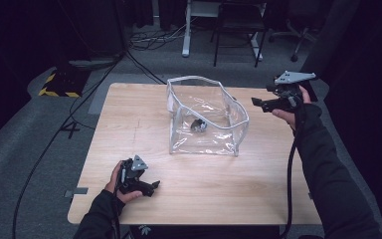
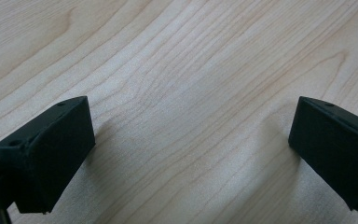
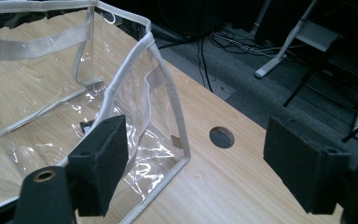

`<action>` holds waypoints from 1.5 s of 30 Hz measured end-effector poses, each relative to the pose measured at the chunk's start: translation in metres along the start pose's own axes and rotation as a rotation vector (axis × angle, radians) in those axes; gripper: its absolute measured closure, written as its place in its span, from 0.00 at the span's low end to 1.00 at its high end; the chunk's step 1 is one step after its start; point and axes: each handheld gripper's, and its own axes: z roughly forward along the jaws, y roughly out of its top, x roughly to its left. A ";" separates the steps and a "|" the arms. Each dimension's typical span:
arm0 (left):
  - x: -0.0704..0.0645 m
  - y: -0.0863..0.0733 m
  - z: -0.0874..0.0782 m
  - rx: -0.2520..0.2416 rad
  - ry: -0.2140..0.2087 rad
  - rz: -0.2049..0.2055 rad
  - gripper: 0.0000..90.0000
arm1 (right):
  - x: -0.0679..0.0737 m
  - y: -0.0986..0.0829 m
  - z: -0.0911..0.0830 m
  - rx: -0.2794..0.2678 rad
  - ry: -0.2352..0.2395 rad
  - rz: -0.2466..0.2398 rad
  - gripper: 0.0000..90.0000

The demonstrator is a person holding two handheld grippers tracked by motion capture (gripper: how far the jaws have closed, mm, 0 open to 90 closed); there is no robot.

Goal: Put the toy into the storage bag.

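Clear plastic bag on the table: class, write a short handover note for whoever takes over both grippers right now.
Left gripper: open, holding nothing, low over bare wood near the table's front left.
Right gripper: open, holding nothing, just off the right side of the clear plastic bag, not touching it.
The bag stands open-topped at the table's middle. A small dark object lies inside on its floor; what it is cannot be told.
Done: nothing gripped yet.
Left: probably close in on the bag and take hold of its white-trimmed rim.

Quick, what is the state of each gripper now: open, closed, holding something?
Left gripper: open, holds nothing, jaws wide apart over the bare table.
Right gripper: open, holds nothing, beside the clear bag.
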 end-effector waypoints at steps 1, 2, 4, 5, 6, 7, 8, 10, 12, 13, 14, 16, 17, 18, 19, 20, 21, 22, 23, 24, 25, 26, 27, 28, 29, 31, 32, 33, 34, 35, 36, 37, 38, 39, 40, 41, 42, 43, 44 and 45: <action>0.000 0.000 0.000 -0.002 0.002 -0.002 0.00 | 0.000 -0.001 -0.001 0.003 -0.009 0.000 0.25; 0.000 0.000 0.000 0.000 -0.001 0.000 0.00 | 0.000 -0.002 -0.001 0.004 -0.006 0.004 0.25; 0.000 0.000 0.000 -0.003 0.000 -0.001 0.00 | 0.000 -0.004 -0.002 0.005 -0.007 0.014 0.25; 0.000 0.000 0.000 -0.003 0.000 -0.001 0.00 | 0.000 -0.004 -0.002 0.005 -0.007 0.014 0.25; 0.000 0.000 0.000 -0.002 0.000 -0.003 0.00 | -0.001 -0.005 -0.003 0.000 -0.017 0.005 0.25; 0.000 0.000 0.000 -0.002 0.000 -0.003 0.00 | -0.002 -0.006 -0.004 -0.006 -0.012 0.006 0.25; 0.000 0.000 0.000 -0.001 0.000 -0.002 0.00 | -0.002 -0.007 -0.005 -0.004 -0.013 0.009 0.25; 0.000 0.000 0.000 -0.002 0.000 -0.002 0.00 | -0.002 -0.009 -0.006 -0.004 -0.017 0.010 0.25; 0.000 0.000 0.000 -0.002 0.000 -0.002 0.00 | -0.003 -0.011 -0.007 0.000 -0.022 0.008 0.25; 0.000 0.000 0.000 -0.002 0.000 -0.002 0.00 | -0.003 -0.011 -0.007 0.000 -0.022 0.008 0.25; 0.000 0.000 0.000 -0.002 0.000 -0.002 0.00 | -0.003 -0.014 -0.007 0.000 -0.020 0.011 0.25; 0.000 0.000 0.000 -0.003 0.000 -0.001 0.00 | -0.002 -0.016 -0.007 0.005 -0.021 0.011 0.26; 0.000 0.000 0.000 -0.001 0.000 -0.002 0.00 | -0.003 -0.018 -0.007 0.008 -0.016 0.010 0.26; 0.000 0.000 0.000 0.000 0.000 0.000 0.00 | -0.002 -0.019 -0.007 0.016 -0.023 0.014 0.26; 0.000 0.000 0.000 0.000 0.000 0.000 0.00 | -0.002 -0.019 -0.007 0.016 -0.023 0.014 0.26; 0.000 0.000 0.000 -0.003 0.000 -0.001 0.00 | -0.002 -0.021 -0.008 0.012 -0.032 0.000 0.26; 0.000 0.000 0.000 -0.003 0.000 -0.001 0.00 | -0.002 -0.021 -0.008 0.012 -0.032 0.000 0.26; 0.000 0.000 0.000 -0.001 -0.001 0.000 0.00 | -0.002 -0.022 -0.009 0.008 -0.026 0.007 0.26; 0.000 0.000 0.000 -0.001 -0.001 0.000 0.00 | -0.002 -0.022 -0.009 0.008 -0.026 0.007 0.26; 0.000 0.000 0.000 0.000 0.000 0.000 0.00 | -0.002 -0.024 -0.010 0.005 -0.028 0.007 0.26; 0.000 0.000 0.000 0.000 0.000 0.000 0.00 | -0.002 -0.025 -0.010 0.006 -0.028 0.008 0.26; 0.000 0.000 0.000 0.000 0.000 0.000 0.00 | -0.002 -0.026 -0.011 0.008 -0.028 0.003 0.26; 0.000 0.000 0.000 0.000 0.000 0.000 0.00 | -0.001 -0.027 -0.011 0.011 -0.035 0.004 0.26; 0.000 0.000 0.000 -0.001 0.000 0.001 0.00 | -0.001 -0.028 -0.011 0.014 -0.032 0.008 0.26; 0.000 0.000 0.000 0.000 0.000 0.000 0.00 | -0.001 -0.029 -0.011 0.014 -0.028 0.006 0.26; 0.000 0.000 0.000 0.000 0.000 0.000 0.00 | 0.000 -0.032 -0.011 0.017 -0.031 -0.001 0.26; 0.000 0.000 0.000 0.000 0.000 0.000 0.00 | 0.000 -0.033 -0.011 0.017 -0.028 -0.001 0.26; 0.000 0.000 0.000 0.000 -0.001 0.000 0.00 | 0.001 -0.034 -0.011 0.021 -0.030 -0.001 0.26; 0.000 0.000 0.000 0.000 0.000 0.000 0.00 | 0.001 -0.036 -0.010 0.022 -0.031 0.001 0.26; 0.000 0.000 0.000 0.000 0.000 0.000 0.00 | 0.002 -0.037 -0.010 0.024 -0.028 0.001 0.26; 0.000 0.000 0.000 0.000 0.000 0.000 0.00 | 0.002 -0.039 -0.010 0.022 -0.028 -0.003 0.26; 0.000 0.000 0.000 -0.003 -0.001 -0.004 0.00 | 0.002 -0.040 -0.009 0.026 -0.027 0.004 0.26; 0.000 0.000 0.000 0.000 0.000 0.000 0.00 | 0.003 -0.041 -0.009 0.028 -0.023 0.000 0.26; 0.000 0.000 0.000 -0.001 -0.002 0.000 0.00 | 0.003 -0.043 -0.009 0.030 -0.025 -0.003 0.26; 0.000 0.000 0.000 0.000 0.001 0.000 0.00 | 0.004 -0.045 -0.009 0.030 -0.023 -0.002 0.26; 0.000 0.000 0.000 0.000 0.001 0.000 0.00 | 0.004 -0.046 -0.008 0.033 -0.024 0.000 0.26; 0.000 0.000 0.000 -0.002 0.000 -0.002 0.00 | 0.005 -0.048 -0.008 0.032 -0.022 -0.002 0.26; 0.000 0.000 0.000 -0.002 0.000 -0.002 0.00 | 0.005 -0.050 -0.007 0.041 -0.020 -0.002 0.26; 0.000 0.000 0.000 0.000 0.000 0.000 0.00 | 0.006 -0.052 -0.006 0.046 -0.022 -0.002 0.26; 0.000 0.000 0.000 0.000 0.000 0.000 0.00 | 0.006 -0.054 -0.006 0.046 -0.017 0.000 0.26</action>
